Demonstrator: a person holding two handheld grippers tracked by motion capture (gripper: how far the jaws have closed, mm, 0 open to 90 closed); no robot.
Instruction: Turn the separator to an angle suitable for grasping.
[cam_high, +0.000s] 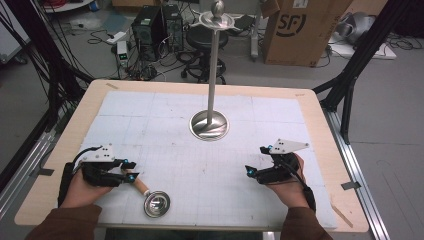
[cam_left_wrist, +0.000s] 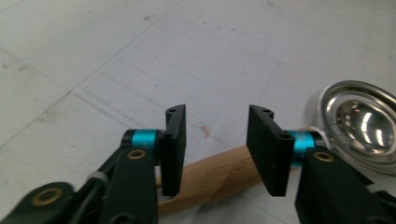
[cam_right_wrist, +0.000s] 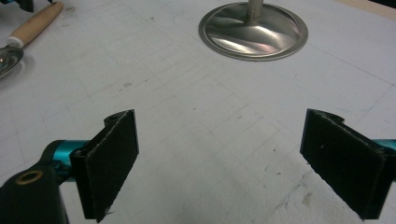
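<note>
A cluttered workshop floor with cables and a cardboard box (cam_high: 300, 30) lies behind a wooden worktop (cam_high: 320, 120) carrying a white gridded mat (cam_high: 200, 165). In the high view, a metal stand (cam_high: 210, 125) rises at centre; the left tool (cam_high: 129, 171) sits at lower left over a wooden-handled metal ladle (cam_high: 155, 202), and the right tool (cam_high: 255, 161) waits released at lower right.

In the left gripper view the jaws stand apart, straddling the wooden handle (cam_left_wrist: 219, 175). To grip well, probably lower squarely, then close mid-handle.

In the right gripper view the jaws gape wide over bare mat, the stand's base at the top of the frame.
</note>
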